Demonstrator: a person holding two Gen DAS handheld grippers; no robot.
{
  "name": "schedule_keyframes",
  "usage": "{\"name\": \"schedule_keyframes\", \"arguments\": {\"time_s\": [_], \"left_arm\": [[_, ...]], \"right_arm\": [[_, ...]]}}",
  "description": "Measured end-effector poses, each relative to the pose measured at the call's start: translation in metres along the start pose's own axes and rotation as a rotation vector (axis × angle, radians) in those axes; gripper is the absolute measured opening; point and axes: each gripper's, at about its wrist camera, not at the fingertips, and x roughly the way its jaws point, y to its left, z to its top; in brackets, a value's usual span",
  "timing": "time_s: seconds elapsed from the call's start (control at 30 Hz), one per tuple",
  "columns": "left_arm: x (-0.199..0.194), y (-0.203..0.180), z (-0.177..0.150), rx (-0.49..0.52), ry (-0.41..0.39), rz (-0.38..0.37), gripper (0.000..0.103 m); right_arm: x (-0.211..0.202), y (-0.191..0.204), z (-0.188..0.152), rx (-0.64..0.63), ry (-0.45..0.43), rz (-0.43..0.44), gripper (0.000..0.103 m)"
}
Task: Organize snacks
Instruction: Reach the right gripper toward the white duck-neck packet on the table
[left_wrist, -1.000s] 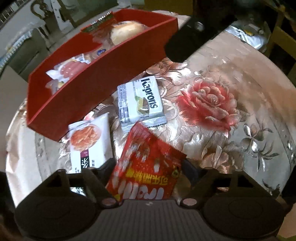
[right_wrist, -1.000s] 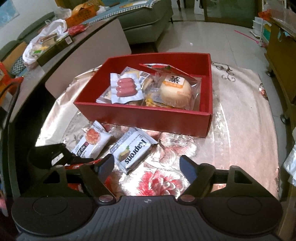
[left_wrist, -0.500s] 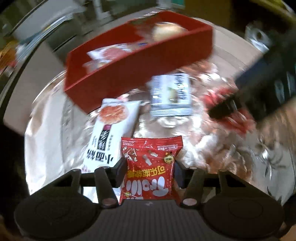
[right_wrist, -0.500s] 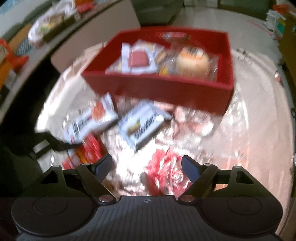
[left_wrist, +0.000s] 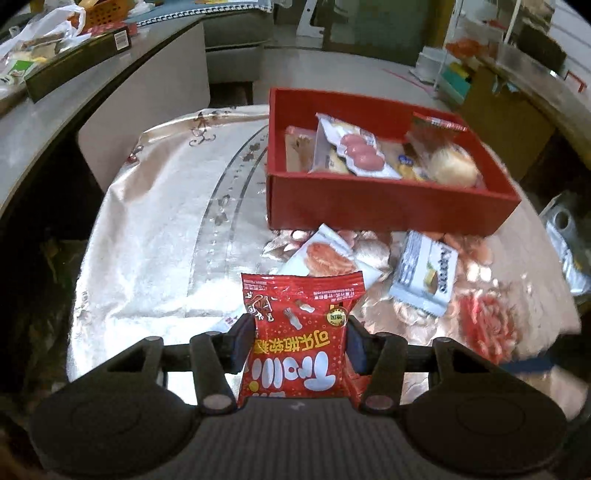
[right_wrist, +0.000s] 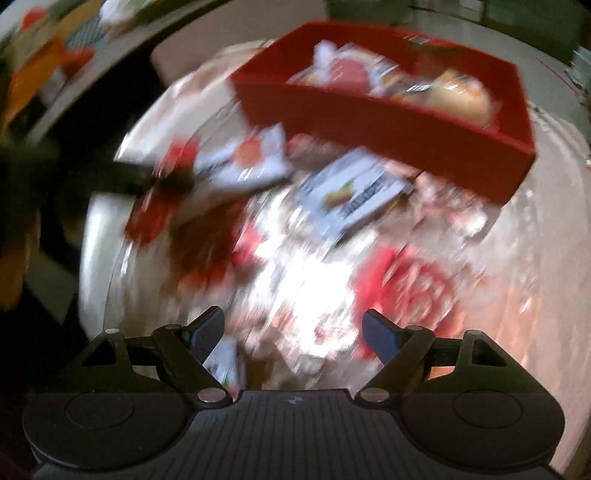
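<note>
My left gripper (left_wrist: 297, 341) is shut on a red candy bag (left_wrist: 300, 332), held up off the table. Beyond it the red box (left_wrist: 388, 206) holds a sausage pack (left_wrist: 360, 155), a bun (left_wrist: 452, 168) and other snacks. In front of the box lie a white noodle-snack packet (left_wrist: 325, 256) and a grey Kaprons packet (left_wrist: 428, 275). In the blurred right wrist view my right gripper (right_wrist: 293, 334) stands open above the flowered cloth, nothing between its fingers. The Kaprons packet (right_wrist: 351, 195), the white packet (right_wrist: 247, 160) and the red box (right_wrist: 388, 122) lie ahead of it.
A shiny flowered tablecloth (left_wrist: 166, 240) covers the round table. A grey counter (left_wrist: 74, 92) with a dark box and bags runs along the left. A sofa and shelves stand behind. The right gripper's body (left_wrist: 565, 236) shows at the right edge of the left wrist view.
My left gripper closed on the red candy bag, lifted it and rolled, so the box now sits upright ahead. My right gripper dropped lower toward the cloth near the Kaprons packet.
</note>
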Motion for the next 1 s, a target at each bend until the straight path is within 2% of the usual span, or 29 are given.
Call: {"name": "schedule_keyframes", "arguments": {"time_s": [0.23, 0.43, 0.5, 0.6, 0.7, 0.77, 0.83, 0.93, 1.0], "left_arm": [[-0.001, -0.001, 0.003, 0.003, 0.006, -0.057, 0.045], [-0.003, -0.001, 0.003, -0.010, 0.017, -0.090, 0.045], [-0.003, 0.001, 0.005, -0.021, 0.018, -0.095, 0.045], [-0.002, 0.005, 0.005, -0.042, 0.025, -0.101, 0.045], [-0.001, 0.007, 0.005, -0.048, 0.033, -0.104, 0.045], [0.000, 0.008, 0.006, -0.054, 0.036, -0.109, 0.045], [0.000, 0.008, 0.007, -0.057, 0.035, -0.112, 0.045], [0.001, 0.007, 0.009, -0.060, 0.035, -0.120, 0.045], [0.000, 0.006, 0.009, -0.059, 0.035, -0.119, 0.046]], "right_arm": [[0.008, 0.038, -0.010, -0.176, 0.038, -0.014, 0.086], [0.023, 0.084, -0.013, -0.538, 0.081, -0.066, 0.086], [0.033, 0.097, -0.009, -0.624, 0.103, -0.069, 0.086], [0.049, 0.105, -0.004, -0.682, 0.137, -0.062, 0.086], [0.056, 0.100, -0.001, -0.658, 0.175, -0.041, 0.085], [0.055, 0.089, 0.002, -0.610, 0.158, -0.060, 0.085], [0.054, 0.070, 0.011, -0.494, 0.129, -0.092, 0.085], [0.044, 0.047, 0.021, -0.323, 0.082, -0.033, 0.075], [0.042, 0.039, 0.022, -0.264, 0.051, -0.084, 0.079]]}}
